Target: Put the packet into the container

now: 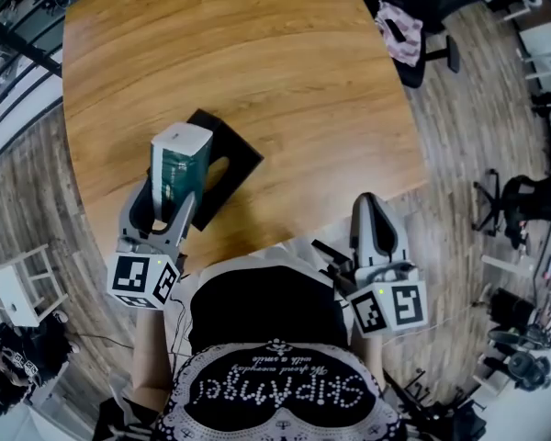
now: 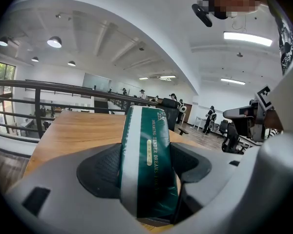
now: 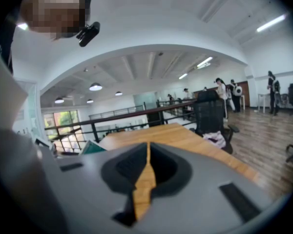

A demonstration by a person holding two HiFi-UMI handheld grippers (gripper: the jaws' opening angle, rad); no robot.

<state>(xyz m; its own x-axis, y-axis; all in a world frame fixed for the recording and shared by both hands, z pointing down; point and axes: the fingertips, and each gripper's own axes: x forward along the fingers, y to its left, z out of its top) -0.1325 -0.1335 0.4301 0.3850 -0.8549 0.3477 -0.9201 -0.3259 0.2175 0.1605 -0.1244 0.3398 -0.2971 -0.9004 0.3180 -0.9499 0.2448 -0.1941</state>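
Observation:
A green and white packet (image 1: 179, 162) stands upright in my left gripper (image 1: 170, 208), which is shut on its lower part. The packet hangs over the near left part of the wooden table (image 1: 257, 53), partly above a flat black container (image 1: 234, 159) lying there. In the left gripper view the packet (image 2: 149, 165) fills the gap between the pads (image 2: 100, 172) of that gripper (image 2: 147, 172). My right gripper (image 1: 372, 200) is shut on nothing, just off the table's near right edge. In the right gripper view its jaws (image 3: 147, 152) meet, and a green corner of the packet (image 3: 90, 147) shows at the left.
A black office chair (image 1: 422, 16) with a pink cloth on it stands beyond the table's far right corner. A white stool (image 1: 14, 292) is on the wood floor at the left. Black equipment (image 1: 523, 200) lies on the floor at the right.

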